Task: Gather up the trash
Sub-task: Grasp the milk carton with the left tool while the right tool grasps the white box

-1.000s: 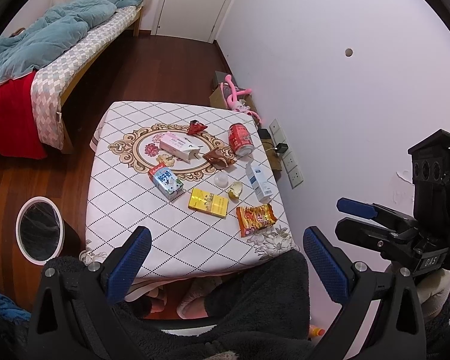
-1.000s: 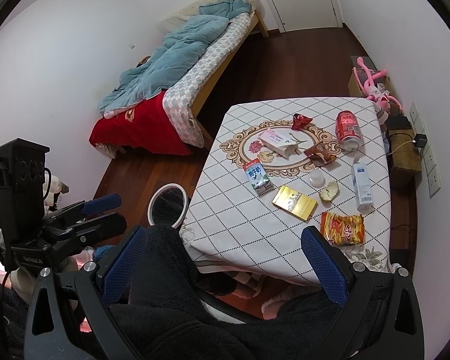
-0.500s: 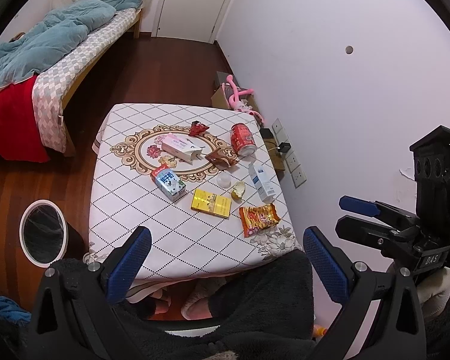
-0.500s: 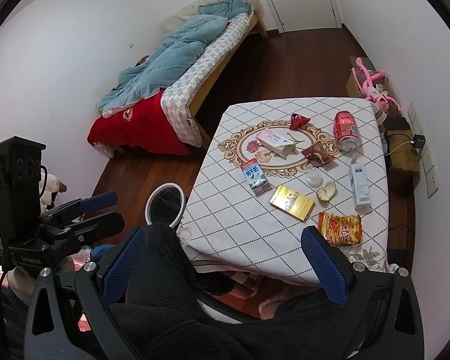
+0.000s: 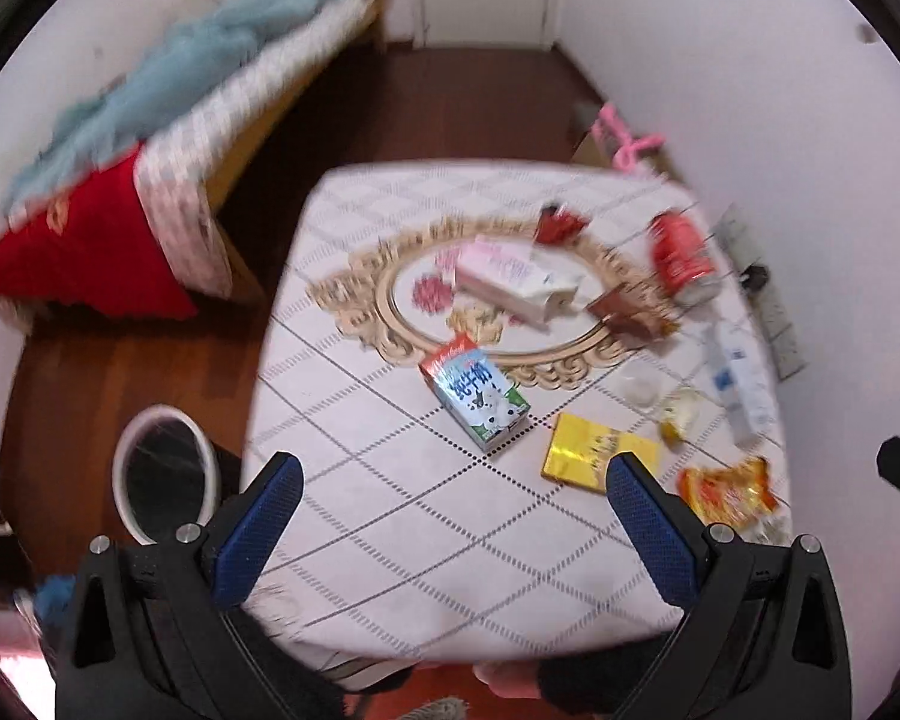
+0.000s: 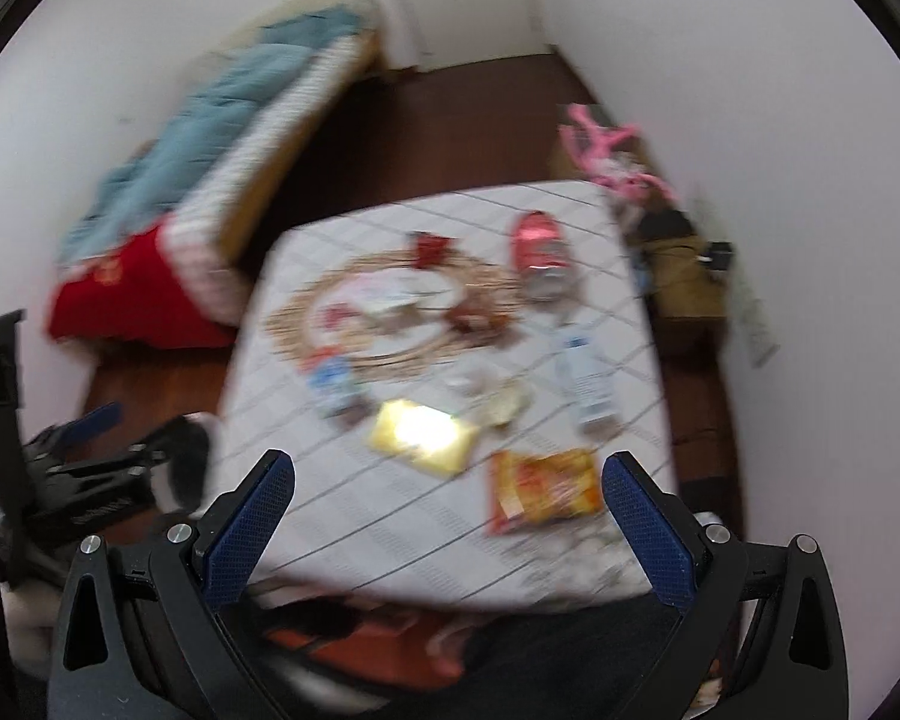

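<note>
Both claws are spread wide and hold nothing. The left gripper hangs above the table's near edge; the milk carton lies ahead between its fingers. The right gripper frames the gold packet and orange snack bag. The bin stands left of the table.

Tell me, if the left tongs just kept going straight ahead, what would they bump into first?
Probably the milk carton. The left tongs are open and empty above the near part of the table, and the carton lies almost dead centre between them. Depth is hard to judge, so they might meet bare tablecloth just before it.
</note>
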`<action>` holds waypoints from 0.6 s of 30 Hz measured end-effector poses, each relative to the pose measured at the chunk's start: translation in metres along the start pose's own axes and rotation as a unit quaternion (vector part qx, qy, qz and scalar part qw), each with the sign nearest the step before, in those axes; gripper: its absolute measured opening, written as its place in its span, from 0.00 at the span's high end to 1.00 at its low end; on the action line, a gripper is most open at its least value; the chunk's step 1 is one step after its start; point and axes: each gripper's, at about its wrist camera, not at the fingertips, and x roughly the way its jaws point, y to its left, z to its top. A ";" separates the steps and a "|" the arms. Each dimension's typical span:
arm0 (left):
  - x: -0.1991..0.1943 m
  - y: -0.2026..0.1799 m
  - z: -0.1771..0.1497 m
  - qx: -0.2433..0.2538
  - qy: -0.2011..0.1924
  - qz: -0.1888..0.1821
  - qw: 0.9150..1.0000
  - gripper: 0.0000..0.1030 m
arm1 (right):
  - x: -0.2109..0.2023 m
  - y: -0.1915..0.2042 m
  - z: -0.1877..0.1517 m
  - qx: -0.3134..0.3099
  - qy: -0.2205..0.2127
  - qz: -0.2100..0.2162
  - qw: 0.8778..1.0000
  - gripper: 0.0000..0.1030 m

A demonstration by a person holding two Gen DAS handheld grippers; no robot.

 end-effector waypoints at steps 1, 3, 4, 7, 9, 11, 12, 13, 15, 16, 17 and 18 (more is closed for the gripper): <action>0.029 0.000 0.006 -0.008 0.026 0.007 1.000 0.00 | 0.019 -0.007 0.004 0.005 0.009 -0.012 1.000 0.00; 0.058 -0.001 0.009 -0.022 0.053 0.006 0.998 0.00 | 0.060 -0.020 0.012 0.016 0.040 -0.023 0.999 0.07; 0.080 0.002 0.013 -0.039 0.075 0.001 0.996 0.00 | 0.082 -0.027 0.017 0.024 0.056 -0.028 0.998 0.21; 0.118 0.001 0.022 -0.073 0.113 -0.018 0.991 0.00 | 0.130 -0.040 0.028 0.028 0.084 -0.056 0.994 0.28; 0.133 0.003 0.028 -0.092 0.126 -0.031 0.987 0.00 | 0.162 -0.051 0.037 0.030 0.102 -0.085 0.991 0.28; 0.150 0.006 0.034 -0.117 0.142 -0.047 0.982 0.01 | 0.183 -0.058 0.039 0.041 0.116 -0.097 0.988 0.28; 0.157 0.008 0.038 -0.129 0.145 -0.057 0.979 0.01 | 0.193 -0.062 0.042 0.048 0.124 -0.099 0.986 0.28; 0.164 0.009 0.041 -0.137 0.149 -0.059 0.977 0.01 | 0.200 -0.067 0.045 0.055 0.129 -0.095 0.986 0.28; 0.178 0.008 0.045 -0.142 0.161 -0.059 0.975 0.09 | 0.213 -0.071 0.049 0.058 0.138 -0.097 0.984 0.28; 0.184 0.007 0.046 -0.143 0.169 -0.056 0.974 0.15 | 0.221 -0.073 0.049 0.061 0.144 -0.095 0.983 0.28; 0.187 0.006 0.046 -0.143 0.174 -0.048 0.973 0.27 | 0.227 -0.074 0.049 0.065 0.151 -0.092 0.982 0.28; 0.191 0.005 0.045 -0.141 0.179 -0.037 0.973 0.34 | 0.235 -0.076 0.049 0.068 0.163 -0.089 0.980 0.28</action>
